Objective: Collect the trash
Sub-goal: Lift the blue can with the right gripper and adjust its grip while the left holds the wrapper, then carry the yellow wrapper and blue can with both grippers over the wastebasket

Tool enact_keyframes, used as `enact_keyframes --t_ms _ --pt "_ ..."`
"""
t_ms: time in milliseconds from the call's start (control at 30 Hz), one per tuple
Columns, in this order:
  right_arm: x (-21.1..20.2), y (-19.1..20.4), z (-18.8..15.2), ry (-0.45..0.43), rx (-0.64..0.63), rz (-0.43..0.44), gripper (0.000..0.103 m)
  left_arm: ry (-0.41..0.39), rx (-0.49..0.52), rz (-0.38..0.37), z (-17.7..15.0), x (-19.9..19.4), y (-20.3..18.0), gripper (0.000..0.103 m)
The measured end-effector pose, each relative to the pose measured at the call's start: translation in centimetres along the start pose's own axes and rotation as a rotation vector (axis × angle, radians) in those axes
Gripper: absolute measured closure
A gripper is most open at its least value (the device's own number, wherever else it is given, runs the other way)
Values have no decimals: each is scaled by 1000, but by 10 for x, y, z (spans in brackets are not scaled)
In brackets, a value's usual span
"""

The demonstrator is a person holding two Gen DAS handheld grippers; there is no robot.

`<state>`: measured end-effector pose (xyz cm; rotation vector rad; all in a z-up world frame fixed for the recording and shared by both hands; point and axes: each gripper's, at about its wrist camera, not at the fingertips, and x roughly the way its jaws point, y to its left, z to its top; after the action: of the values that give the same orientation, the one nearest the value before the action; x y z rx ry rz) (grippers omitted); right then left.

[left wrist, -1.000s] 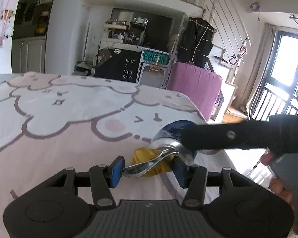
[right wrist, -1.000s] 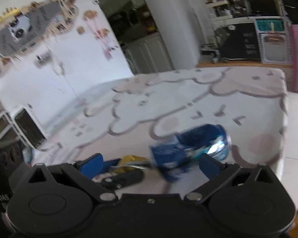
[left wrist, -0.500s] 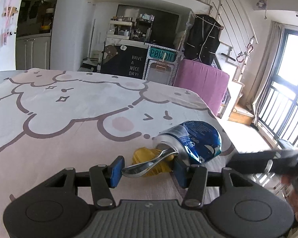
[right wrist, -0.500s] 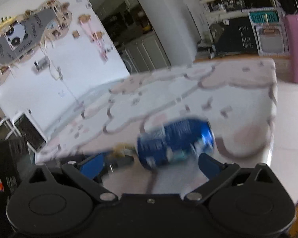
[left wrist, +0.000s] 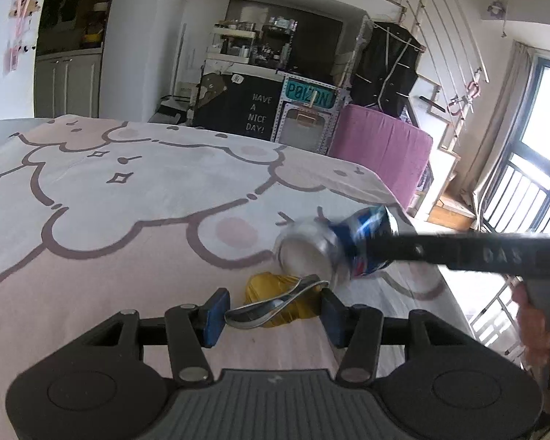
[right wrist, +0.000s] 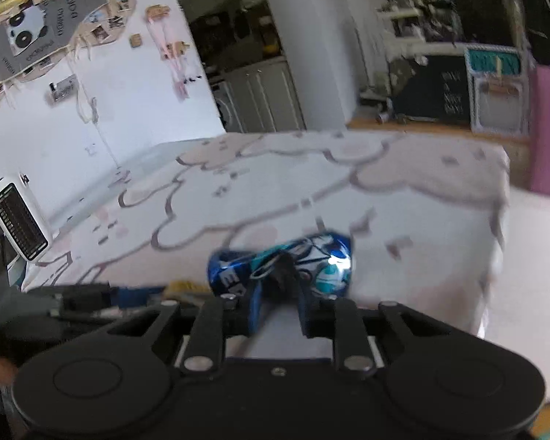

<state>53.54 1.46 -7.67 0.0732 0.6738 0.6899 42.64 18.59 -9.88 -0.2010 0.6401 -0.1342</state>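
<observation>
A crushed blue soda can (left wrist: 333, 245) is lifted a little above the cloud-print tablecloth (left wrist: 128, 190). My right gripper (right wrist: 277, 306) is shut on the can (right wrist: 286, 267), pinching its dented middle; in the left wrist view its black finger crosses the can from the right. A yellow crumpled wrapper (left wrist: 275, 300) with a metal spoon (left wrist: 275, 306) on it lies on the cloth. My left gripper (left wrist: 271, 315) is open, its blue pads either side of the spoon and wrapper, holding nothing.
The table's right edge (left wrist: 421, 249) drops off close to the can. A pink padded bench (left wrist: 377, 154) and a black "Have a nice day" cabinet (left wrist: 238, 110) stand beyond the far edge. A white device (right wrist: 16, 216) stands at the left end.
My right gripper has closed from wide open onto the blue can and raised it off the cloth. The left gripper, spoon and wrapper have not moved.
</observation>
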Motion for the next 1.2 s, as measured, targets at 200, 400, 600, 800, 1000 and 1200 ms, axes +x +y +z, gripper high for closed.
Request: enact_keyframes --t_ms 200,400,600,800,1000,1200 --pt "43 1 37 31 -67 9 81 3 -32 30 23 18 16 50" --pt "46 -8 54 13 -17 5 57 -10 -59 57 43 30 29 50" --pt "51 -7 59 -54 61 -143 2 -2 -97 73 51 46 39 50" --pt "88 1 69 64 113 -152 1 34 -105 42 45 60 38 50" --pt "118 25 86 131 -4 -254 1 30 -130 32 42 60 39 50" --pt "134 33 83 208 -104 -323 4 32 -134 40 41 58 42 50"
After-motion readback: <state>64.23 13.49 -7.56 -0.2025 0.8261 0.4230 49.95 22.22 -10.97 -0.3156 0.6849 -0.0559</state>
